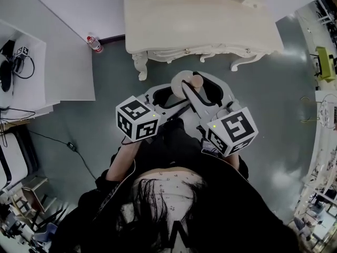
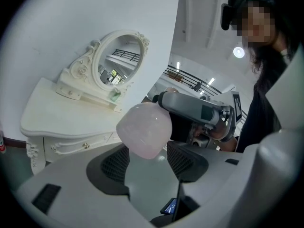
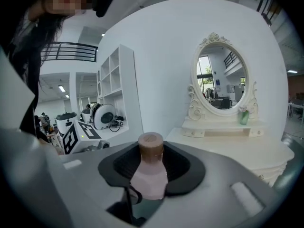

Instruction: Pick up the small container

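Note:
The small container is a pale pink bottle (image 3: 149, 177) with a brown cap (image 3: 150, 146). My right gripper (image 3: 151, 167) is shut on its body, cap upward. From the head view the bottle (image 1: 195, 81) is held in the air in front of the person, short of the dressing table. In the left gripper view its rounded base (image 2: 144, 129) hangs just above and beyond the jaws of my left gripper (image 2: 148, 160), which stand open with a gap between the pads. One grey finger (image 2: 190, 107) of the right gripper reaches in from the right. Both marker cubes (image 1: 138, 119) (image 1: 233, 130) sit close together.
A white carved dressing table (image 1: 200, 20) with an oval mirror (image 3: 222, 77) stands ahead; a small green bottle (image 3: 243, 115) sits on its shelf. A red-capped bottle (image 1: 95, 44) stands on the floor by the wall. White shelving (image 1: 47, 57) with cables is at the left.

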Action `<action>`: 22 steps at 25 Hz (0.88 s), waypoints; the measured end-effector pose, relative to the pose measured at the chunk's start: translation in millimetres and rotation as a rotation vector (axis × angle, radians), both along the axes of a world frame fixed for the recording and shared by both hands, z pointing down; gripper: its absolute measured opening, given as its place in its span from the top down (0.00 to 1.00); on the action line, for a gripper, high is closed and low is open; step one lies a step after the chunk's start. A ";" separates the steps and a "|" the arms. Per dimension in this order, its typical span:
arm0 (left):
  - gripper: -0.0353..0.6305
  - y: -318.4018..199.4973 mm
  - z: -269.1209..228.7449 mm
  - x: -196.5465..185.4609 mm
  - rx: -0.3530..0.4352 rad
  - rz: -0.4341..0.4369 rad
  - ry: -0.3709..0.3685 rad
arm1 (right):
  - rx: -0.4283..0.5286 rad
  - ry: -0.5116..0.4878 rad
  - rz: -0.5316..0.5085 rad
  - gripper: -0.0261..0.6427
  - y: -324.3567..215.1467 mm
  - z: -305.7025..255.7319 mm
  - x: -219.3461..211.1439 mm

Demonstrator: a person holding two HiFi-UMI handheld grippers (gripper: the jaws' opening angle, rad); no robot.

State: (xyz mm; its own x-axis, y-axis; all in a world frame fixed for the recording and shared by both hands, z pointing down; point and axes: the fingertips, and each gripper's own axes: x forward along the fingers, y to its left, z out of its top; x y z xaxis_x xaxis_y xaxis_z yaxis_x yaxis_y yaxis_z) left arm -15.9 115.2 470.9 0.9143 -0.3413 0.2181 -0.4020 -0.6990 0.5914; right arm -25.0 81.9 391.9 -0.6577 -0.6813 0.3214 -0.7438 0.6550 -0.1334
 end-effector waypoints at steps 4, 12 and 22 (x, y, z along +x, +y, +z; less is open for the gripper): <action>0.59 15.8 -0.5 23.6 0.007 0.021 0.005 | 0.005 0.010 0.025 0.74 15.7 -0.5 23.5; 0.59 44.1 5.4 63.6 0.042 0.070 -0.024 | 0.004 0.006 0.127 0.74 43.7 2.4 64.8; 0.59 75.5 12.8 121.5 0.027 0.078 -0.033 | 0.008 0.000 0.143 0.74 75.2 8.4 120.5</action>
State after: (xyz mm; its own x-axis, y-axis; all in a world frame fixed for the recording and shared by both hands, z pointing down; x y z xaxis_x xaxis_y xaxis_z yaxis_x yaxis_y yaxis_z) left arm 105.6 190.7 483.7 0.9307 -0.2756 0.2406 -0.3650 -0.7445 0.5590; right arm 95.5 157.1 400.3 -0.5538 -0.7706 0.3155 -0.8295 0.5435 -0.1284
